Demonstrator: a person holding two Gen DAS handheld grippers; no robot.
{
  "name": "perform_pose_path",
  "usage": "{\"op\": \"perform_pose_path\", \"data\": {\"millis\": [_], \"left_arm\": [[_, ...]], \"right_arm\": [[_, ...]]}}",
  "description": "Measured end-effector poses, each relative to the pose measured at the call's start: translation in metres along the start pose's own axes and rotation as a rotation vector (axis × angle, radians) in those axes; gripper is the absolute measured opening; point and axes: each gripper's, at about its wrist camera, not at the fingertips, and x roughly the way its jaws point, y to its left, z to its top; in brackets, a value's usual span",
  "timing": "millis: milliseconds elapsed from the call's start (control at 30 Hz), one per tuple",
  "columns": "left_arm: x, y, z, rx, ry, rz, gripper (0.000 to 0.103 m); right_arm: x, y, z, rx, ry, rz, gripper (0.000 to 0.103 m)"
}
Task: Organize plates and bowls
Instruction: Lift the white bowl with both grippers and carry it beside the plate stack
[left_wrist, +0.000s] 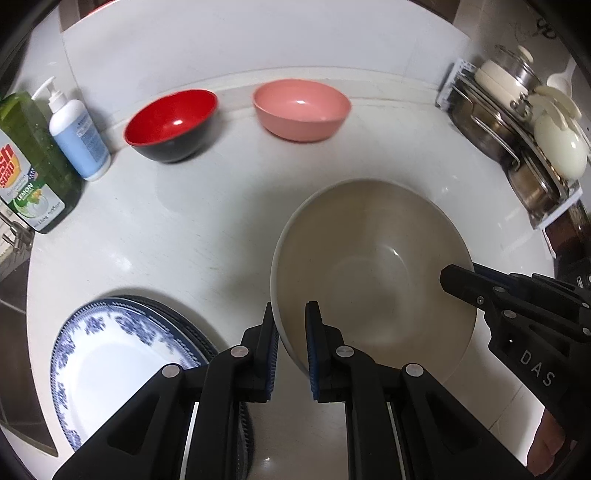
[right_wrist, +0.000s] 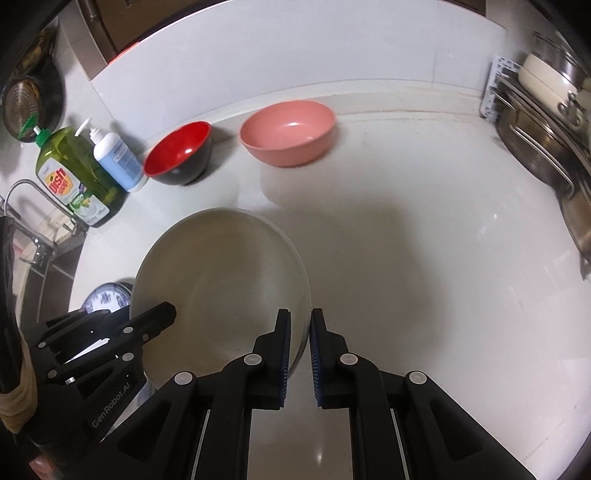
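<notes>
Right now both of my grippers are clamped on the big beige bowl (left_wrist: 373, 273), one on each side of its rim: my left gripper (left_wrist: 290, 354) pinches the near-left edge with its jaws squeezed onto the thin wall, and my right gripper (right_wrist: 300, 356) does the same on the opposite edge. The bowl hangs between them above the white desk (left_wrist: 184, 229), tilted a little. I judge it stiff, smooth and rather slippery, probably ceramic or melamine and breakable, so a two-sided hold at the rim, kept level, seems the safe way. Ahead, near the back wall, sit the red-and-black bowl (left_wrist: 171, 123) and the pink bowl (left_wrist: 301, 109), well apart from mine. The blue-patterned plate (left_wrist: 110, 354) lies just beside my left jaws on a darker plate. The soap bottles (left_wrist: 55, 147) crowd the left, and the rack of steel pots (left_wrist: 517, 140) crowds the right.
</notes>
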Motion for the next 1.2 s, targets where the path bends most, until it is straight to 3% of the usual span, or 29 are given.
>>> {"op": "perform_pose_path", "data": {"millis": [433, 1200], "left_arm": [[0.018, -0.029, -0.011, 0.006, 0.057, -0.010, 0.014], [0.035, -0.043, -0.021, -0.008, 0.104, 0.008, 0.019]], "right_arm": [[0.005, -0.034, -0.019, 0.023, 0.051, -0.023, 0.012], [0.016, -0.047, -0.026, 0.004, 0.109, -0.020, 0.013]]}}
